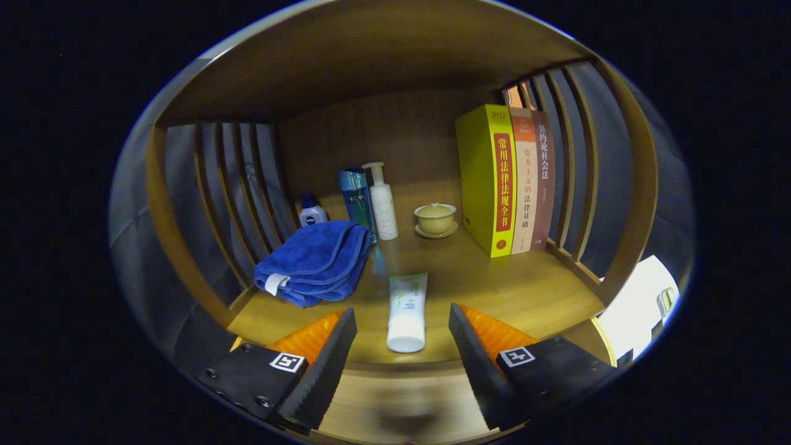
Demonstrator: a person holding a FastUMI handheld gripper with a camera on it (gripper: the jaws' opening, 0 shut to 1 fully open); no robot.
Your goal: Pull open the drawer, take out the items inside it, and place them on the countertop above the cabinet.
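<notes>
Two fingers of the gripper spread wide, empty, flanking the white squeeze tube with green print lying flat on the wooden countertop beside a folded blue towel. Probably a placing step just finished; next, back to the drawer.

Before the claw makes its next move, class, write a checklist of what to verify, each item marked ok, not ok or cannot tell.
1. Claw open: ok, fingers spread wide.
2. Claw holding nothing: ok.
3. Tube lying flat on the countertop, between the fingers: ok.
4. Tube clear of the blue towel: ok.
5. Lidded cup and books standing well beyond the tube: ok.
6. Drawer emptied: cannot tell.
</notes>
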